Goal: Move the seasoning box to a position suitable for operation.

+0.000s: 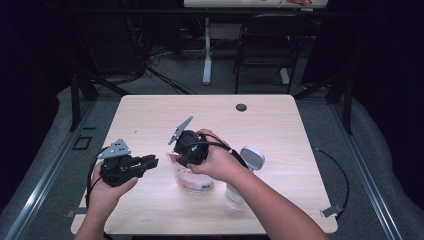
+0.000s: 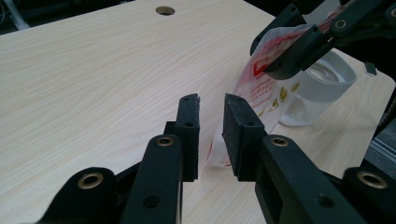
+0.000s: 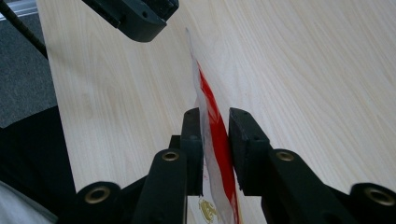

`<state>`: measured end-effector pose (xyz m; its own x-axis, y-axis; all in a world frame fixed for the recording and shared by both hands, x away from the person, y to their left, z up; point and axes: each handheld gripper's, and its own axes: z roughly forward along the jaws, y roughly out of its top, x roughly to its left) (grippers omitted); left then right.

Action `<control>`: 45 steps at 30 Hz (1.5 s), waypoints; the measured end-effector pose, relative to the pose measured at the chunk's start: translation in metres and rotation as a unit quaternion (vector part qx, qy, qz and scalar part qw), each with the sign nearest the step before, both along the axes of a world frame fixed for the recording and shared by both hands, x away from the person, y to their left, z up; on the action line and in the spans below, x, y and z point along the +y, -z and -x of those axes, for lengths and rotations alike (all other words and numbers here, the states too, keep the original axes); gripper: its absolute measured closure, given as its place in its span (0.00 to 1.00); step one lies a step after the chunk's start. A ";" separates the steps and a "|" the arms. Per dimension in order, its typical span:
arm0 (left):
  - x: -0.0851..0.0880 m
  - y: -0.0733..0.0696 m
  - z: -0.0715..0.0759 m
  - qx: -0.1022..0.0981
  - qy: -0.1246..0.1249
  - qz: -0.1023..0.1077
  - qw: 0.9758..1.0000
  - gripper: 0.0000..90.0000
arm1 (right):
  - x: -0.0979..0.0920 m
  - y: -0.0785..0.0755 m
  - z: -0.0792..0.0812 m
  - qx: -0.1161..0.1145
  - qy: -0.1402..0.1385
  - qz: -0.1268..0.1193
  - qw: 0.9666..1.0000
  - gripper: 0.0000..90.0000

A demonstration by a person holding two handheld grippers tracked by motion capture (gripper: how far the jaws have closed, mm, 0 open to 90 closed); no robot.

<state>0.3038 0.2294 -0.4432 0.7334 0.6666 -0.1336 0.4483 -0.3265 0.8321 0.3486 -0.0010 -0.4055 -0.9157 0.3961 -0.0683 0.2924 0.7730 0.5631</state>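
Near the middle of the light wooden counter (image 1: 150,115) stands a clear plastic pouch (image 1: 192,175) printed in red and white, its top edge raised. Just behind it on the person's right sits a white container (image 1: 248,165). From above, the right gripper (image 1: 184,159) reaches down onto the pouch's top; in the right gripper view its jaws stand a narrow gap apart with the pouch's red-striped top edge (image 3: 215,140) between them, the pads close on both sides, though I cannot tell whether they press on it. Off to the left, the left gripper (image 1: 154,161) points at the pouch with its jaws a narrow gap apart, holding nothing.
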 end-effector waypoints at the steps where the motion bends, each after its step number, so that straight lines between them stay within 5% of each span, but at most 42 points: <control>1: 0.000 0.000 0.000 0.000 0.000 0.000 1.000 0.85 | 0.000 0.000 0.000 0.000 0.000 0.002 1.000 0.86; 32: 0.000 0.002 -0.001 -0.001 -0.001 0.005 1.000 0.77 | -0.001 -0.001 -0.004 -0.003 -0.019 0.015 1.000 1.00; 45: -0.003 0.004 -0.002 -0.002 0.005 0.004 1.000 0.67 | -0.015 -0.013 0.004 -0.013 -0.022 -0.018 1.000 1.00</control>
